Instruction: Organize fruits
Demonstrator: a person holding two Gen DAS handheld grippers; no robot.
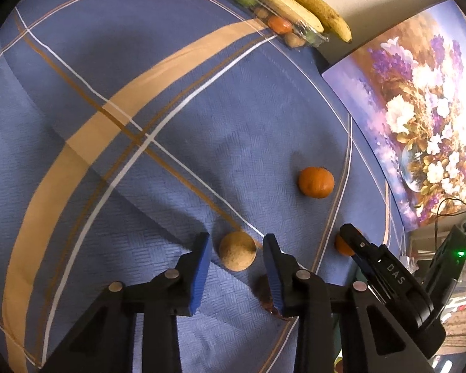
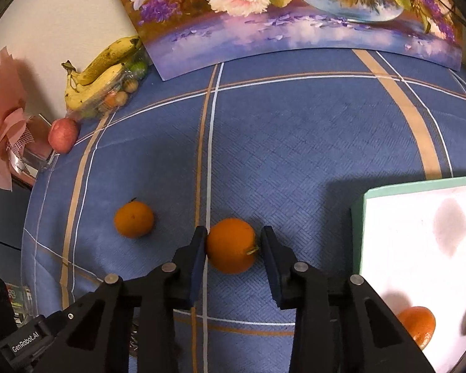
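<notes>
On the blue checked tablecloth [image 2: 295,143] we've got both grippers pointing down at fruit. Our left gripper [image 1: 236,259] straddles a small tan ball-shaped fruit [image 1: 237,250], but there's a gap on both sides, so nothing's grabbed. Our right gripper [image 2: 234,245] has an orange [image 2: 231,246] between its fingers; the left pad touches it, the right one looks just off. Another orange [image 2: 134,219] sits to the left, and one [image 2: 419,326] lies in the white tray [image 2: 404,248].
</notes>
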